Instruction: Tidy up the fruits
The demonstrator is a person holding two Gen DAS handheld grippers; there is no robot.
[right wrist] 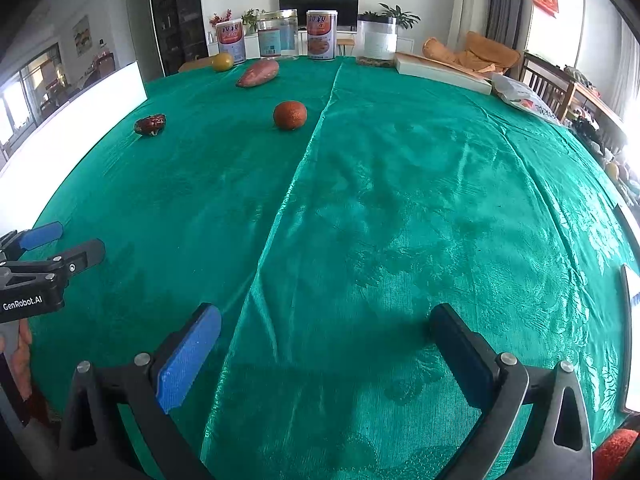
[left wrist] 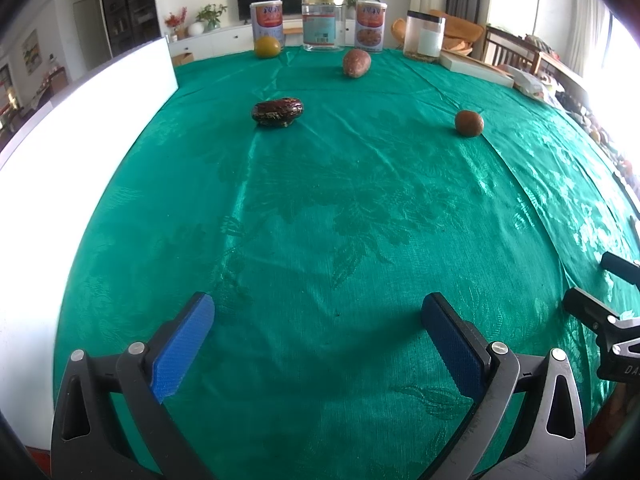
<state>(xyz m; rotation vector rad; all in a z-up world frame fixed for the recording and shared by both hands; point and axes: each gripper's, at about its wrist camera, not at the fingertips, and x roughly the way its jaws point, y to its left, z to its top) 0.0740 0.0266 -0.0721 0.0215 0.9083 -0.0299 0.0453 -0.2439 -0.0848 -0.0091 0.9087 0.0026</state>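
Fruits (left wrist: 469, 123) far ahead on tablecloth (left wrist: 320, 220), left hand-held gripper (left wrist: 318, 312) spread, empty

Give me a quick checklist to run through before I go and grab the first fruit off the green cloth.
1. Left gripper open and empty: ok.
2. Right gripper open and empty: ok.
3. Fruits lie apart from one another: ok. The dark wrinkled date, round brown fruit and oblong reddish fruit each sit alone.
4. Yellow fruit free to grasp: not ok, it sits right against a printed can.
5. Green cloth between grippers and fruits bare: ok.
6. A container to put the fruits in: cannot tell, none is plainly in view.
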